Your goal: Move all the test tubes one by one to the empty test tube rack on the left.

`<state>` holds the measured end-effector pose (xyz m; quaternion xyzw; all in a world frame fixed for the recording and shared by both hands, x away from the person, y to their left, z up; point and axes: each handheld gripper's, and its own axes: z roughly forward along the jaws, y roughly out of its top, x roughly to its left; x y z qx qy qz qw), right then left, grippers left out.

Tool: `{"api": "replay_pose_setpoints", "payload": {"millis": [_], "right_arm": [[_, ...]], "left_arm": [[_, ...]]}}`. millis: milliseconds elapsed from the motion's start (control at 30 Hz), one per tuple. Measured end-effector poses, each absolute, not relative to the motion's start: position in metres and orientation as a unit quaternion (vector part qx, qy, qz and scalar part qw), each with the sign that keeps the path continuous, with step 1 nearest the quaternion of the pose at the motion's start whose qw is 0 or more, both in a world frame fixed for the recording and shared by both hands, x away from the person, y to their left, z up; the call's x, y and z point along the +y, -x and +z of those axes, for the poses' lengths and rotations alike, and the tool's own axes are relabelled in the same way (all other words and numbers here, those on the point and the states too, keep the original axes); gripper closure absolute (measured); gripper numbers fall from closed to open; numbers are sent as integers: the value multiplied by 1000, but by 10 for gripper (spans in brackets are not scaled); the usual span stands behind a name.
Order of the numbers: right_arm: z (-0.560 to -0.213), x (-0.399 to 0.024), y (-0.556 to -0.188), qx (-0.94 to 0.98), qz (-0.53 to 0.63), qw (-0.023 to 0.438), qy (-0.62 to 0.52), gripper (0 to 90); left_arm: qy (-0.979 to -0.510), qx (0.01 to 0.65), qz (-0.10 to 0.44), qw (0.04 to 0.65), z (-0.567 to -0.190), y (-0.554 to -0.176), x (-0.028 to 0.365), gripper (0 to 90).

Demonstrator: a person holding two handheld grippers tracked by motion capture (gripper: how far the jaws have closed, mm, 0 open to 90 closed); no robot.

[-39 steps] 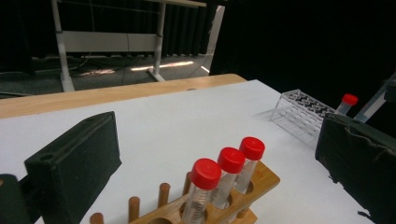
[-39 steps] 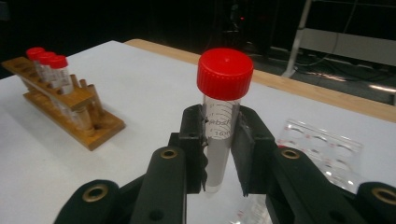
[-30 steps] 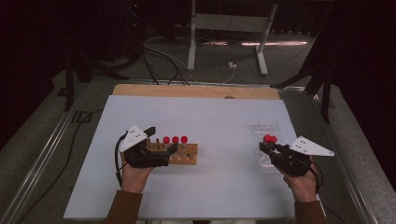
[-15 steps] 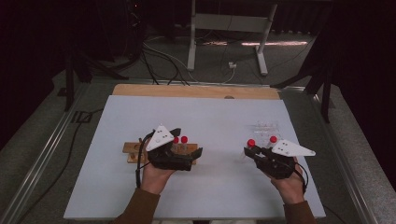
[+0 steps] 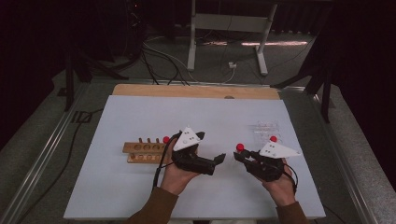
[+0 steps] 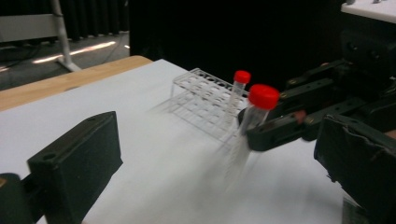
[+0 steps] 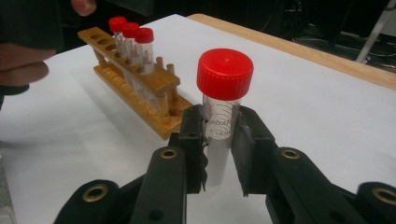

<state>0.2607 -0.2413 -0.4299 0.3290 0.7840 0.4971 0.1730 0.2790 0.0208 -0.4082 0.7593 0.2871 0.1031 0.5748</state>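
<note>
both forearms enter from bottom edge. left gripper points right, jaws apart, nothing between. right gripper points left toward it, jaws clamped, pads pressing inward.

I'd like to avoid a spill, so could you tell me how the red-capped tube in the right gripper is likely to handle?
The tube looks like clear, thin plastic and seems empty, so probably light and stiff. Its smooth round wall could slip or twist between the right gripper's pads, which clamp just below the cap. Tall and narrow, it would likely tip and roll if set down outside the clear rack.
</note>
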Motion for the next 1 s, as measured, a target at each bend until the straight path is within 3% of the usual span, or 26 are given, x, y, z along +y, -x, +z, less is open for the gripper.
{"api": "replay_pose_setpoints", "payload": {"millis": [267,600,867,1000], "right_arm": [[-432,-236,-260,789,495,168,-323,745],[-433,-232,-259,794,494,163,-316,745],[-434,-230,-258,798,493,158,-309,745],[-434,-230,-259,798,494,156,-308,744]], "left_arm": [[-767,282,93,568,-415,-282,-2,84],[-778,258,74,569,-420,-283,-18,538],[-775,251,65,576,-421,-284,-21,684],[-776,250,72,575,-421,-283,-22,707]]}}
